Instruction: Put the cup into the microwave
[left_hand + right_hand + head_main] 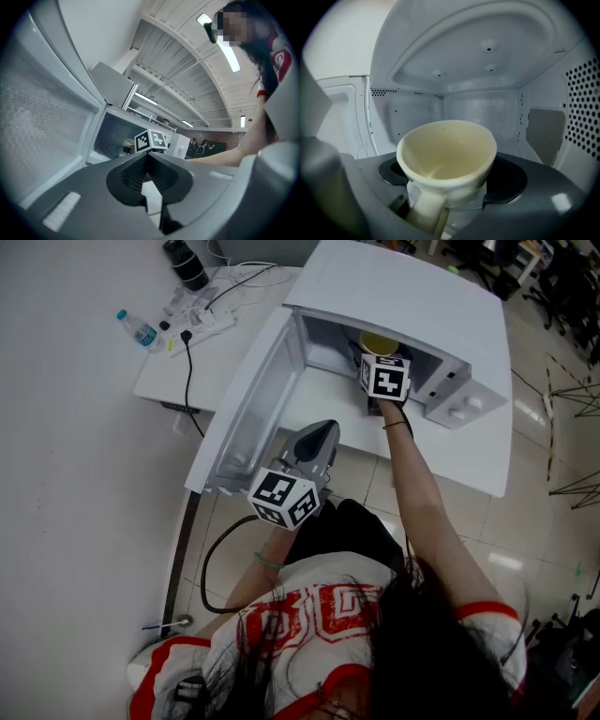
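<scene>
Cream-glazed and smooth, the wide-mouthed ceramic cup [447,150] sits upright with its handle facing the camera. The right gripper [449,186] clasps it low on the body, inside the cavity of the white microwave oven [405,304]. Beside the open microwave door [251,401], the left gripper [146,171] has its jaws pressed together on nothing.

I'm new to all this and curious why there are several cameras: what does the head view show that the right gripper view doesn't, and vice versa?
Only the head view: the microwave from outside, on its table, the person's arm, the left gripper outside the oven, and a water bottle far left. Only the right gripper view: the cup is empty, its handle faces the camera, the right gripper has its jaws closed on it, and the oven's side wall has dotted holes. Both: the cup inside the microwave.
</scene>
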Motion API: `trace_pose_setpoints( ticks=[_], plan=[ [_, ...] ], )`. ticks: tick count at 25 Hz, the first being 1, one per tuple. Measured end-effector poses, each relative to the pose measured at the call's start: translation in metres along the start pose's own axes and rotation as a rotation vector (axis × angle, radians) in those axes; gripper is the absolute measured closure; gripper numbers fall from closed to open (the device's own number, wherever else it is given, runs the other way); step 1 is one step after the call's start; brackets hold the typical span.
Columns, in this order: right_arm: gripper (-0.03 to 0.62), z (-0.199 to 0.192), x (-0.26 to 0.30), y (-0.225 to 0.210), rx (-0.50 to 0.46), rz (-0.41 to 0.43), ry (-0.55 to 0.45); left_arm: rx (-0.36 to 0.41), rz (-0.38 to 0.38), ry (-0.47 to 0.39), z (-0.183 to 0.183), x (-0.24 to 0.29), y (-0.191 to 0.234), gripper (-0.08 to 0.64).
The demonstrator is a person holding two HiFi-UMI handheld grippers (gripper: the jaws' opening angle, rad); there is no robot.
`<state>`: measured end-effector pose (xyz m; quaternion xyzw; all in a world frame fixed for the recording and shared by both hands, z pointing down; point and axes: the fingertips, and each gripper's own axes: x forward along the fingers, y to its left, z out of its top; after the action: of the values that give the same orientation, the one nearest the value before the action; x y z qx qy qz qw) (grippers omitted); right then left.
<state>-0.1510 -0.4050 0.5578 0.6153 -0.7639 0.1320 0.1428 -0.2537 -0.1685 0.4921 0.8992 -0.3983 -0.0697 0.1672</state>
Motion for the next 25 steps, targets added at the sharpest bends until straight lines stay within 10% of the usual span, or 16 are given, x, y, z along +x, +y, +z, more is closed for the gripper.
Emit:
trace_pose_setpoints(
  ticks=[25],
  plan=[
    [0.101, 0.001, 0.01, 0.0, 0.008, 0.023, 0.004, 0.002, 0.027, -0.003, 0.003, -0.002, 0.008, 0.561]
  ],
)
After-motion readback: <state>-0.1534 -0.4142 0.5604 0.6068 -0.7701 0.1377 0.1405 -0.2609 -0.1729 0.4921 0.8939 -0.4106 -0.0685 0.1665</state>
